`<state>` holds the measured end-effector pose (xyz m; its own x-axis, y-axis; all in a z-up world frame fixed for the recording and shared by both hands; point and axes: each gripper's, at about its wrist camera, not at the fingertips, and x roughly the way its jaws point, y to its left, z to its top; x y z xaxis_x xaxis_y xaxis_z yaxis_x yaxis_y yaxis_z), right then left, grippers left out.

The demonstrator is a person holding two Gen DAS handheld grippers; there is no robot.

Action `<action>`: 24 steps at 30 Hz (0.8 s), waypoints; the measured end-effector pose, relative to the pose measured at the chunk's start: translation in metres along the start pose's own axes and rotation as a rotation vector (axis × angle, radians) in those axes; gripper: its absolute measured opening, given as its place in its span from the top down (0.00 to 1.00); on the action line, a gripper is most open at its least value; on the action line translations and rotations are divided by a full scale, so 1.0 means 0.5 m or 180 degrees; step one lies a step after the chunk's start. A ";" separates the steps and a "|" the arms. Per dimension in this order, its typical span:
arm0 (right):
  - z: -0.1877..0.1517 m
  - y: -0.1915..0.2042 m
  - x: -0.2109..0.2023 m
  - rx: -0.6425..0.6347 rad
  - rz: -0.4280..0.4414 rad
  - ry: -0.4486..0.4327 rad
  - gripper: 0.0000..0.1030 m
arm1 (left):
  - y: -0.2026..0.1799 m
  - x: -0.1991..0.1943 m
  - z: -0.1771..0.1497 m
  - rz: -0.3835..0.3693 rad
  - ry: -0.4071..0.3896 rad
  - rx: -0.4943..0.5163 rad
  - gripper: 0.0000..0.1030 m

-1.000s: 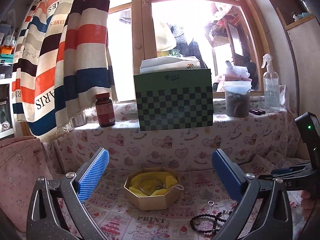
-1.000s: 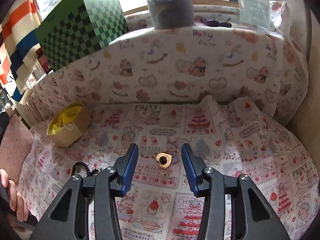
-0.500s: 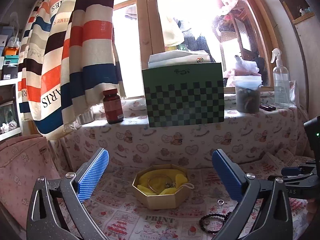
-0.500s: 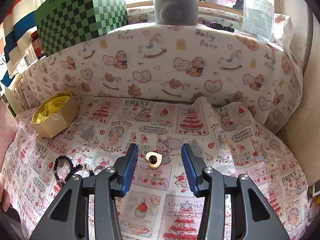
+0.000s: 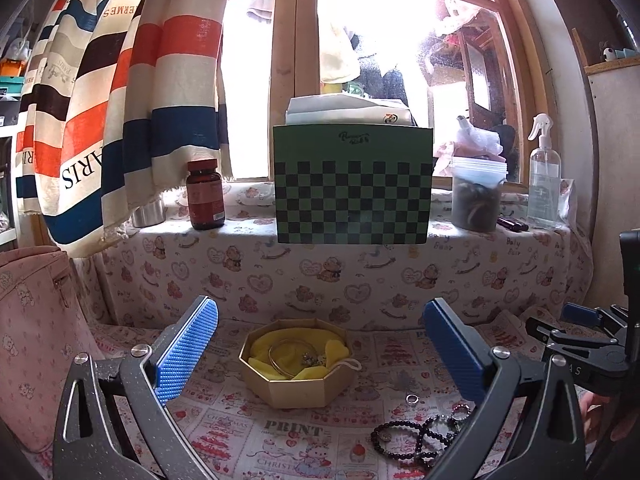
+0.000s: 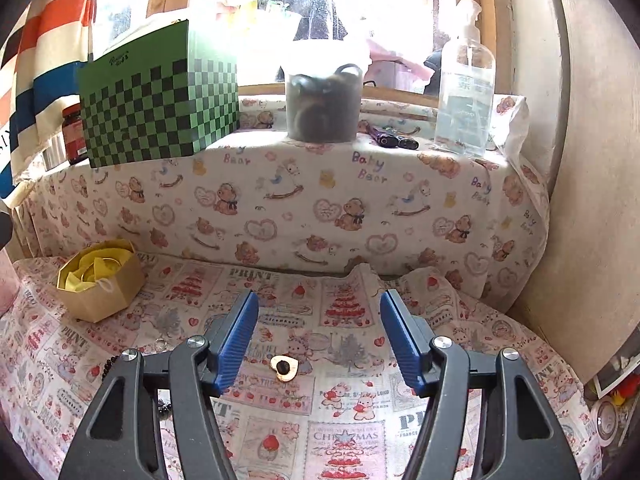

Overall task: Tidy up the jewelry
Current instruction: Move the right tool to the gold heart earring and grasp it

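Note:
An octagonal gold box (image 5: 298,366) with yellow lining holds a gold bangle and small pieces; it also shows in the right wrist view (image 6: 100,286). A black bead bracelet (image 5: 416,434) and a silver ring (image 5: 412,399) lie on the cloth right of the box. A gold heart pendant with a dark stone (image 6: 283,367) lies between my right fingers, low near the left one. My left gripper (image 5: 320,350) is open and empty, facing the box. My right gripper (image 6: 320,340) is open and empty above the pendant.
A printed cloth (image 6: 348,432) covers the surface and the ledge behind. On the ledge stand a green checkered box (image 5: 354,186), a brown bottle (image 5: 206,196), a plastic tub (image 6: 322,100) and a spray bottle (image 6: 464,96). A pink bag (image 5: 36,320) is at left, a wall at right.
My right gripper's jaws have opened wider and its view has tilted up and back from the pendant. My left gripper has shifted slightly; the box stays in front of it.

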<state>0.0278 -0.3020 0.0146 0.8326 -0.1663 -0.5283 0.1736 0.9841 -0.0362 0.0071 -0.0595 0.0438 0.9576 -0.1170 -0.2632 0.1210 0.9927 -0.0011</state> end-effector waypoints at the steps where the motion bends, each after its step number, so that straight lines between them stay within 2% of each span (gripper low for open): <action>1: 0.001 -0.003 -0.001 0.0040 0.0035 0.0024 0.36 | -0.002 -0.001 0.000 -0.0023 0.0002 0.0013 0.01; 4: 0.004 0.006 0.003 -0.0088 0.0112 0.0180 0.37 | -0.008 -0.006 -0.001 -0.0018 -0.0028 0.0072 0.01; 6: 0.000 0.009 0.001 -0.0091 0.0096 0.0098 0.45 | -0.011 -0.006 -0.001 -0.0046 -0.0029 0.0101 0.01; 8: -0.001 0.014 -0.004 -0.0159 0.0098 0.0007 0.47 | -0.012 -0.007 -0.001 -0.0041 -0.0033 0.0109 0.01; 10: -0.002 0.019 -0.005 -0.0197 0.0048 -0.0017 0.57 | -0.011 -0.005 -0.001 -0.0025 -0.0022 0.0110 0.02; 11: -0.002 0.020 -0.002 -0.0196 0.0068 0.0012 0.63 | -0.009 -0.004 -0.001 -0.0011 -0.0016 0.0100 0.03; 16: -0.009 0.022 0.025 -0.0165 0.0354 0.0310 0.72 | 0.005 0.015 -0.003 0.0061 0.0092 0.0036 0.09; 24: -0.012 -0.047 0.079 0.0639 0.0918 0.0735 0.72 | 0.027 0.055 -0.012 0.0045 0.0407 -0.0171 0.09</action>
<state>0.0534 -0.3313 -0.0104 0.7262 0.1548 -0.6698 0.0688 0.9531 0.2949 0.0333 -0.0492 0.0310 0.9176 -0.1016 -0.3843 0.0904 0.9948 -0.0473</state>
